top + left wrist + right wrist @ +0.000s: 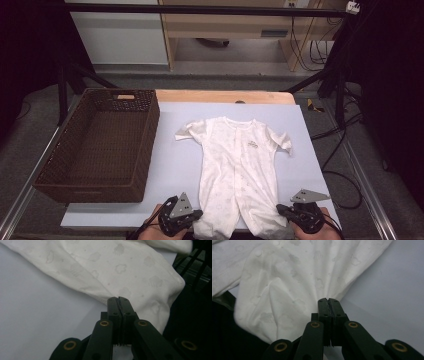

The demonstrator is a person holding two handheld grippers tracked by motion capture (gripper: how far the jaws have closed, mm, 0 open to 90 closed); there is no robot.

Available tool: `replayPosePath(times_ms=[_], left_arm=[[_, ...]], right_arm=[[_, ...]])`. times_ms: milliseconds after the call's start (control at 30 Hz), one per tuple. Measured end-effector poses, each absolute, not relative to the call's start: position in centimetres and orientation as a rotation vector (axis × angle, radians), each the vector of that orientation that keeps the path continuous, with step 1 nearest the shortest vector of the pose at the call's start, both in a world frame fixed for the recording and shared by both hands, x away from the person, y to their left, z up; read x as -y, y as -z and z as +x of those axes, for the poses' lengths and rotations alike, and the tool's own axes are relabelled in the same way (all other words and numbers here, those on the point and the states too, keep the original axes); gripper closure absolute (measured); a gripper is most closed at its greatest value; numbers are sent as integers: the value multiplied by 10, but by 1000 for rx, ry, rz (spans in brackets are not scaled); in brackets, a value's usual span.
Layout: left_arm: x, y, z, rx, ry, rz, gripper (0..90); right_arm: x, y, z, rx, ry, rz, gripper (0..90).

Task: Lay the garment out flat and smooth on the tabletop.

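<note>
A white baby onesie (239, 160) with a faint cloud print lies flat, neck away from me, on a pale blue mat (175, 165). Its two legs reach the mat's near edge. My left gripper (199, 214) is at the outer edge of the left leg. In the left gripper view its jaws (118, 300) are shut, with the hem of the onesie (120, 270) pinched at their tips. My right gripper (280, 208) is at the outer edge of the right leg. In the right gripper view the jaws (328, 301) are shut and the onesie (294, 277) gathers in creases into them.
A deep brown wicker basket (90, 192) stands on the left side of the table, its right wall beside the mat. A strip of wooden tabletop (225, 96) runs behind the mat. Dark stands and cables surround the table, with a metal rail on each side.
</note>
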State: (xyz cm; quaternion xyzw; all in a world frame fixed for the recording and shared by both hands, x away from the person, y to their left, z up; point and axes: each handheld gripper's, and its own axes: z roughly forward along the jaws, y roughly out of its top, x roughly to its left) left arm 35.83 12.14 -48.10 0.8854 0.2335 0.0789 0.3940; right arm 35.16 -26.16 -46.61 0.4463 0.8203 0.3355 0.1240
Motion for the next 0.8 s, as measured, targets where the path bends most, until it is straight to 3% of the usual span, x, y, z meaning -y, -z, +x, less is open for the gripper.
replayPosePath(times_ms=[200,267,367,567,800], left_arm=[[-121,480,354,-575,-185,2252,887],[-120,479,355,-592,-205,2228,868],[-118,475,358,-606,-245,2213,781],[-112,468,385,-660,-385,2206,597],[-113,473,411,-711,-394,2189,565]], right_arm=[[272,465,344,-2371,-994,1318,868],[274,464,349,-2328,-1025,1349,716],[274,463,363,-2261,-1088,1384,562],[270,469,397,-2139,-1075,1468,535],[262,477,410,-2140,-1065,1485,527]])
